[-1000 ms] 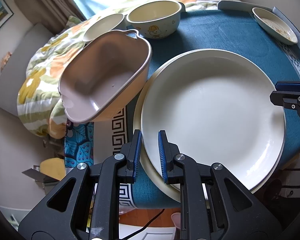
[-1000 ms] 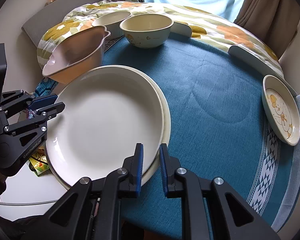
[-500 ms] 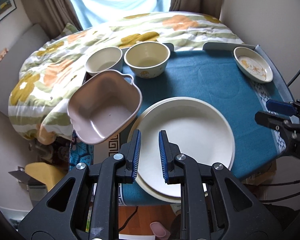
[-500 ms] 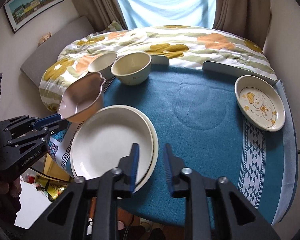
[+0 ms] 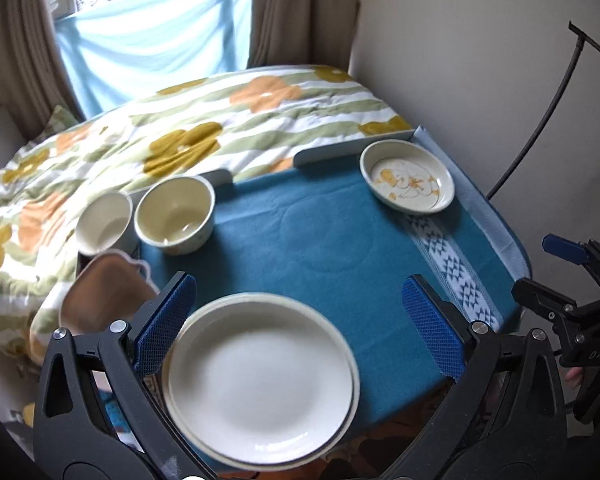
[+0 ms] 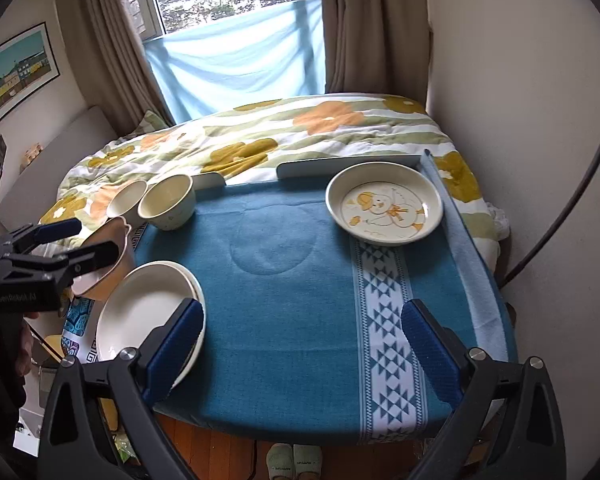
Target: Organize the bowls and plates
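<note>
Two stacked cream plates (image 5: 260, 380) lie at the near left of the blue-clothed table (image 5: 340, 240); they also show in the right wrist view (image 6: 148, 312). A pink handled dish (image 5: 100, 296) sits left of them, with a cream bowl (image 5: 175, 214) and a white bowl (image 5: 102, 222) behind. A duck-print plate (image 6: 384, 206) sits far right. My left gripper (image 5: 300, 328) is open and empty, raised above the stacked plates. My right gripper (image 6: 302, 344) is open and empty over the table's near edge.
A floral duvet (image 6: 260, 140) covers the bed beyond the table. A window with a blue curtain (image 6: 236, 56) is behind. A wall (image 6: 520, 80) and a black cable (image 6: 580, 184) stand to the right. Slippers (image 6: 294, 460) lie on the floor below.
Both grippers have opened wide and pulled back and up from the stacked plates. The plates and bowls have stayed in place.
</note>
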Tool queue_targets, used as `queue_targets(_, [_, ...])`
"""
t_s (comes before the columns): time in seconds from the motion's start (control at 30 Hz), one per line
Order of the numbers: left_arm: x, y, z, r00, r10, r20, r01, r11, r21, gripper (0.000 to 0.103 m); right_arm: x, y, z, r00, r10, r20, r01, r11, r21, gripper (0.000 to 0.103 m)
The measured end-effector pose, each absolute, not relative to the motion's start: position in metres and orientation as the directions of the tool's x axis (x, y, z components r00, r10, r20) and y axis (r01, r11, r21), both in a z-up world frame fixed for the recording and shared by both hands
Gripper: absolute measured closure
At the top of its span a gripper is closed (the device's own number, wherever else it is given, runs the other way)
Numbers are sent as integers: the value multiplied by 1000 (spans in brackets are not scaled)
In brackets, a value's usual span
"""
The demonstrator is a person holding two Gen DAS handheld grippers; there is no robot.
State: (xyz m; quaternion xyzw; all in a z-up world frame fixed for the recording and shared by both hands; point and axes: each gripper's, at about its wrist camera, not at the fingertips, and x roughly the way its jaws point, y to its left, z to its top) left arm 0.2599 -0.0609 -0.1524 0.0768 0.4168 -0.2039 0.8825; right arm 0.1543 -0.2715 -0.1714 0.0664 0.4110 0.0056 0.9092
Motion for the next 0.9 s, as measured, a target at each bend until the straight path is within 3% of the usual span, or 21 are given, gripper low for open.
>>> queue_targets(0.07, [274, -80, -145, 571, -319, -757, 450, 892, -36, 1, 156, -287, -169, 659, 27, -751, 89, 990, 113, 4])
queue_targets(0.17, [304, -108, -145, 455, -452, -767, 534, 828, -171, 1, 164, -312, -169, 625, 23, -780, 146, 979, 146, 4])
queue_targets(0.3, [350, -141, -165, 328, -525, -785, 536, 788, -303, 1, 180, -343, -176, 656, 26, -754, 207, 955, 214, 4])
queue_targets(0.43, [400, -177, -198, 229, -529, -817, 504, 783, -365, 1, 216, -371, -206, 623, 82, -778, 245, 924, 294, 4])
queue_targets(0.6, [452, -222, -245, 170, -461, -871, 519, 793, -319, 1, 261, -402, -249, 610, 133, -781, 311, 866, 391, 5])
queue_targets(0.77, [485, -247, -280, 131, -449, -884, 534, 783, -319, 3, 293, -426, -283, 598, 170, -783, 379, 801, 464, 33])
queue_targets(0.83, [494, -253, -289, 119, -445, -888, 546, 776, -316, 12, 301, -431, -292, 600, 188, -778, 394, 776, 492, 45])
queue_targets(0.9, [500, -260, -298, 98, -425, -900, 562, 770, -302, 28, 307, -432, -298, 597, 196, -778, 402, 766, 501, 49])
